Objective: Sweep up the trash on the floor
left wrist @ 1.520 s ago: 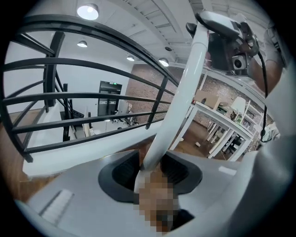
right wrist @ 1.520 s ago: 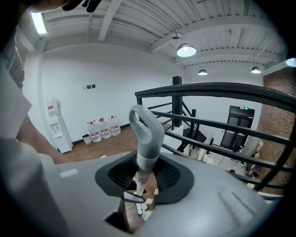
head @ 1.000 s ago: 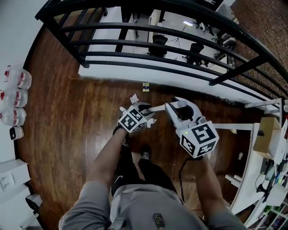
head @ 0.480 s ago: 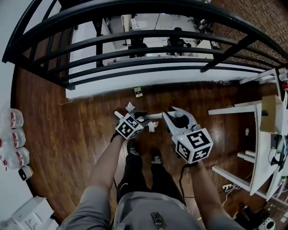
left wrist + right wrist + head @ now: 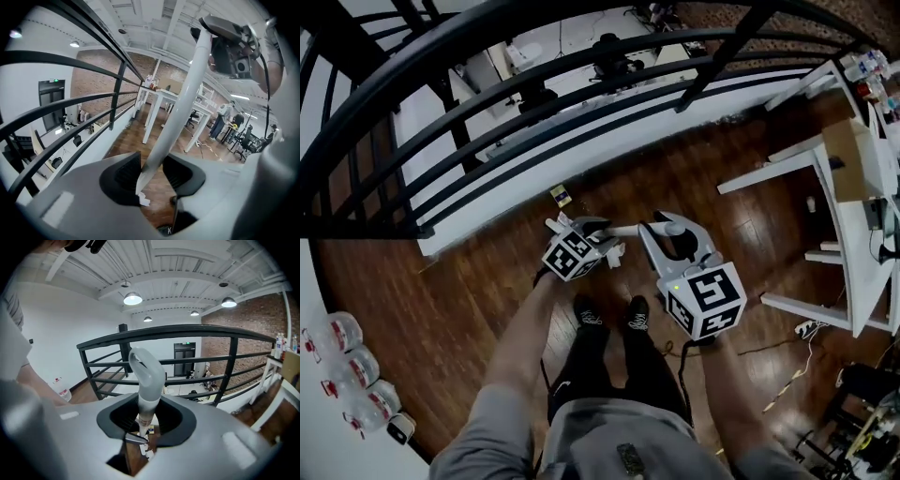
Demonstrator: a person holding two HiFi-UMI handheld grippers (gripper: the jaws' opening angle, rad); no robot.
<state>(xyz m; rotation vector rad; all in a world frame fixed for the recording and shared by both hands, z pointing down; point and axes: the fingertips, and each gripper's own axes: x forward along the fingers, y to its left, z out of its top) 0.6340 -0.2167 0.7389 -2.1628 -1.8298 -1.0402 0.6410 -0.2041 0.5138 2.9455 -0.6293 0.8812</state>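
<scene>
A long white broom handle point(image 5: 623, 229) runs between both grippers above the dark wood floor. My left gripper point(image 5: 598, 228) is shut on the handle point(image 5: 183, 103) low down, and the pole fills the gap between its pads. My right gripper point(image 5: 667, 225) is shut on the handle's upper part point(image 5: 146, 401), with the looped end point(image 5: 143, 364) standing beyond the jaws. White paper scraps point(image 5: 615, 251) lie on the floor under the grippers, and scraps show below the jaws point(image 5: 143, 200) point(image 5: 147, 453). A small yellow and dark card point(image 5: 560, 195) lies near the ledge. The broom head is hidden.
A black railing point(image 5: 534, 70) slants across the top over a white ledge point(image 5: 497, 202). White tables point(image 5: 825, 159) stand at the right, with a cable point(image 5: 787, 380) on the floor beside them. Several water bottles point(image 5: 352, 370) sit at the lower left. The person's shoes point(image 5: 609, 314) are just behind the grippers.
The head view has swung round: the railing now slants, the tables have come closer at the right and the bottles have slid to the lower left. Both grippers have kept hold of the handle.
</scene>
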